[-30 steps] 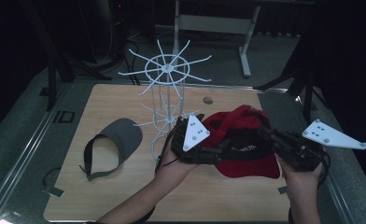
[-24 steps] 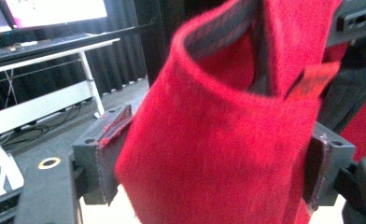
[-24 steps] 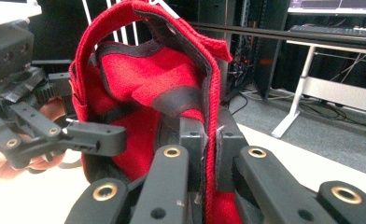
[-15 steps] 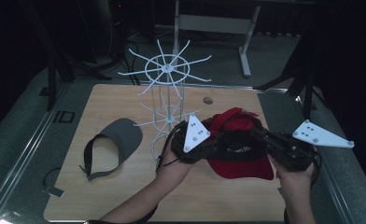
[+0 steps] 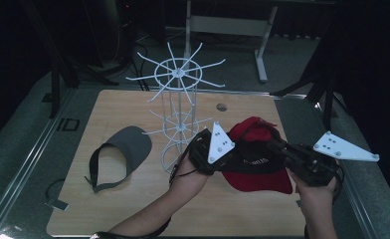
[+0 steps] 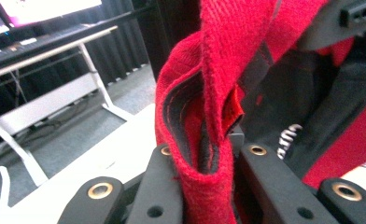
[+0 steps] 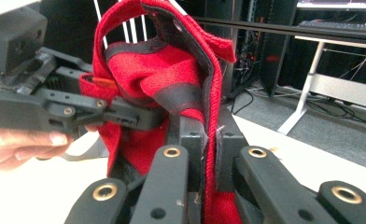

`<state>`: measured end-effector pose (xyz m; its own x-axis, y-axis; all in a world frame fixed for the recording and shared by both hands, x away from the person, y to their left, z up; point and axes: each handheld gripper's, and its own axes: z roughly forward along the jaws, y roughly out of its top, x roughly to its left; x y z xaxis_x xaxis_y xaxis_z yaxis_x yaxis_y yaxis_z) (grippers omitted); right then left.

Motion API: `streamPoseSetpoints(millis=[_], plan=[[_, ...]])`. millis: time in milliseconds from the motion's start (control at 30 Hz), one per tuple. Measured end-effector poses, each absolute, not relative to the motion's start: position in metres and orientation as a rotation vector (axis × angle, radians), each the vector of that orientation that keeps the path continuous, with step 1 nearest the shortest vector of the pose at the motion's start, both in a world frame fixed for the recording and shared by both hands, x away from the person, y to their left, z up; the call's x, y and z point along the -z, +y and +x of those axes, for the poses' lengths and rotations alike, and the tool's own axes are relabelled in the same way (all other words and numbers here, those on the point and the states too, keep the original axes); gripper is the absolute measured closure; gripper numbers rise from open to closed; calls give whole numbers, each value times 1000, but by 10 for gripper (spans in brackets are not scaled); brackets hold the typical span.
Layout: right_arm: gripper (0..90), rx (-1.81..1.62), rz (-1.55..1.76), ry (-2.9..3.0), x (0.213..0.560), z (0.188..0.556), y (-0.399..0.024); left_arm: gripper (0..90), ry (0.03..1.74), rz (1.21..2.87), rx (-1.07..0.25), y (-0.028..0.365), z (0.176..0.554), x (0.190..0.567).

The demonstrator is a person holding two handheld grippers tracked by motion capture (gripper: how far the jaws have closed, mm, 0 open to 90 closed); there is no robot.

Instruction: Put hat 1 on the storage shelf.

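Now the left gripper [image 6: 202,186] has just closed its jaws on the red cap [image 5: 256,164], right gripper [image 7: 209,186] also clamping its fabric, so it's ready to lift toward the white rack [image 5: 179,107].

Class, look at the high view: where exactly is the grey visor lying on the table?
The grey visor lies flat on the left part of the wooden table, just left of the white wire rack, apart from both tools and the red cap.
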<state>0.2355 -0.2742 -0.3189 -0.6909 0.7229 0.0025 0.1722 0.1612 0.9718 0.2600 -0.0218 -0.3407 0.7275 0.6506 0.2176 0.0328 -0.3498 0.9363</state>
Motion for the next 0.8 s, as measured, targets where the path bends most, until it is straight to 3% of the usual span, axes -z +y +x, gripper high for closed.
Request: streamPoseSetpoints(millis=[400,667,800], plan=[[819,-1588,858,1954,324,227,-284,860,522,1792,-707,-26,260,329],[681,-1611,877,1983,338,218,-296,862,501,1774,-706,-33,259,322],[562,-1604,832,2013,340,212,-296,862,491,1772,-705,-34,258,321]])
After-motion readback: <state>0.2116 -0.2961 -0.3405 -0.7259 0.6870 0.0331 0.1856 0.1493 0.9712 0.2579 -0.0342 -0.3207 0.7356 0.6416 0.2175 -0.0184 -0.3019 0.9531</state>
